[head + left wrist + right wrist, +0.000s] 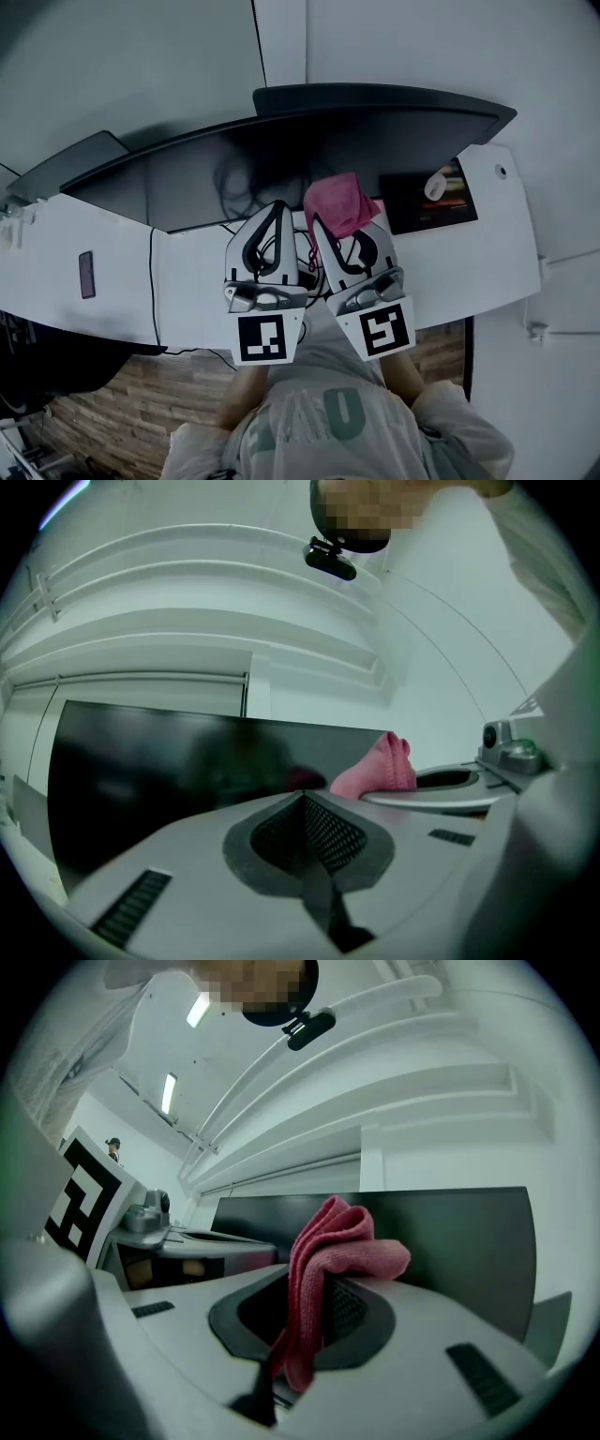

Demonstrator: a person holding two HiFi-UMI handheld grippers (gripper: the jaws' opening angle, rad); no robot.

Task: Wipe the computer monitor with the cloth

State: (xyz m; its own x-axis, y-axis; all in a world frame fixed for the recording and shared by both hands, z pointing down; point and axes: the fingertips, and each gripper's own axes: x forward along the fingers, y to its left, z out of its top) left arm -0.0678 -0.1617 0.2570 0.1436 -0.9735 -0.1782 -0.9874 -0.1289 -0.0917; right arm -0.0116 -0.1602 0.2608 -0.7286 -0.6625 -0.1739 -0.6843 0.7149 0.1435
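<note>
A long white desk with a smooth, matte top runs across a white-walled room, and brown wood-plank flooring shows beneath its near edge. Long ceiling strip lights glow overhead. On the desk stands a wide curved black computer monitor whose glossy dark screen is switched off. A second dark flat panel sits at its left end, and a small dark screen with orange patches lies near its right end. A thin black cable crosses the desktop, and a small dark flat rectangle lies well to the left.

Two grey plastic grippers point at the screen, side by side and nearly touching. Each carries a cube with a black-and-white square marker. The left gripper has its jaws pressed together with nothing between them, and its ribbed black pads meet in a point.

The right gripper has its jaws clamped on a pink woven cloth. The cloth is soft and finely ribbed. It is folded over itself, rising above the jaw tips in a loose hump close before the monitor's lower middle. Whether it touches the screen cannot be told.
</note>
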